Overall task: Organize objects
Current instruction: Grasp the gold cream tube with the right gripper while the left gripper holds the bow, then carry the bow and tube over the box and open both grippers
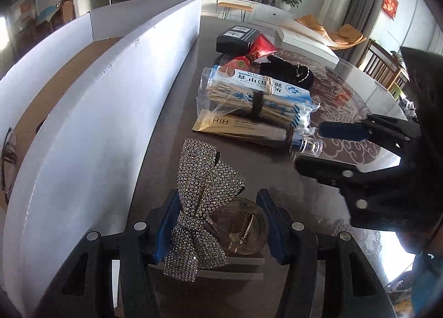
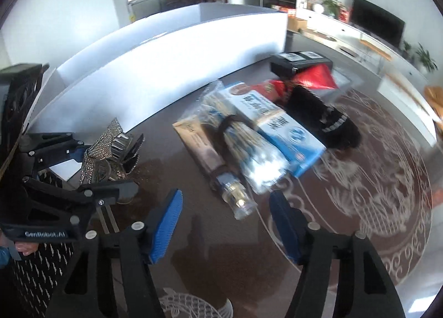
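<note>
Your left gripper [image 1: 218, 223] clamps the rhinestone-covered silver bow clip [image 1: 198, 201]; the white cardboard box [image 1: 83, 124] stands just left. Your right gripper [image 2: 225, 223] is parted, empty.

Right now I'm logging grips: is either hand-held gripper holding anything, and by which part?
The left hand-held gripper holds the rhinestone-covered bow hair clip by its clear claw body. The right hand-held gripper holds nothing.

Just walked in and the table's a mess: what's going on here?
A person is tidying with a handheld claw in each hand. The left claw grips a rhinestone bow hair clip beside the white box. The right claw is empty, near the small clear bottle at the edge of the pile.
</note>
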### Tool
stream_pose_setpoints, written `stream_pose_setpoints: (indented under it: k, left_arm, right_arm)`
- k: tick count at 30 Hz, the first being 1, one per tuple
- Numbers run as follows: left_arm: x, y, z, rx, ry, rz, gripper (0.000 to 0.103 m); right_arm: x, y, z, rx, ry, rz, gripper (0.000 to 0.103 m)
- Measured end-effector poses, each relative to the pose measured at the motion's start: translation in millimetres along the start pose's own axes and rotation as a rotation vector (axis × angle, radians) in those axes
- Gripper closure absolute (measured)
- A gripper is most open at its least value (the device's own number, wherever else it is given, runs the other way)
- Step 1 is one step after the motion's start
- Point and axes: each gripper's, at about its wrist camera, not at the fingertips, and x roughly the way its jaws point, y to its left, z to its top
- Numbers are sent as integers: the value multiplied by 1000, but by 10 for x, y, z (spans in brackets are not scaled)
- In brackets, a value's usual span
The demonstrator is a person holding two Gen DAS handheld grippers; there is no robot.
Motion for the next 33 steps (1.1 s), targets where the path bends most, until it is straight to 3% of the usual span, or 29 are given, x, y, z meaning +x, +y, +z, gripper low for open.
stream_pose_setpoints:
  k: [1,3,6,13,16,18,21,24,26,27,28,29,33]
  left_arm:
    - [1,2,0,0,0,-2,47]
    - [-1,-2,-5,3,0,2,47]
    - [0,-1,-5,0,-1,1,47]
    - [-18,-95,-8,43,-10,-53,48]
    - [64,-230,16,87,23,-75,46]
    - [119,-287,26,102,40,-67,46]
    - [92,-289,13,104,36,-42,40]
    - [55,-220,14,80,34,-6,28]
    - [96,-196,0,78,64,11,28]
    - [136,-184,-13,80,85,19,28]
    - [160,-187,-27,82,97,24,29]
    - [147,-199,-28,87,85,31,41]
    - [53,-214,-10,93,38,21,50]
  right_arm:
    - [78,65,53,-37,27,-6,54]
    - [173,133,76,-73,65,-19,75]
    - [134,137,-16,-57,73,-23,80]
    - [-363,-116,-789,91,125,-83,80]
    - [-507,-223,-995,99,152,-114,78]
    - [-512,-288,-969,111,169,-116,57]
    - [-484,-313,-816,120,160,-99,51]
    - [-325,-314,-681,110,195,-89,51]
    - [-269,-272,-628,82,208,-90,52]
    - [-254,-259,-605,77,215,-89,63]
    - [-256,-262,-584,85,221,-91,74]
    - [-248,-281,-570,94,232,-100,78]
    - [-358,-400,-614,176,215,-81,78]
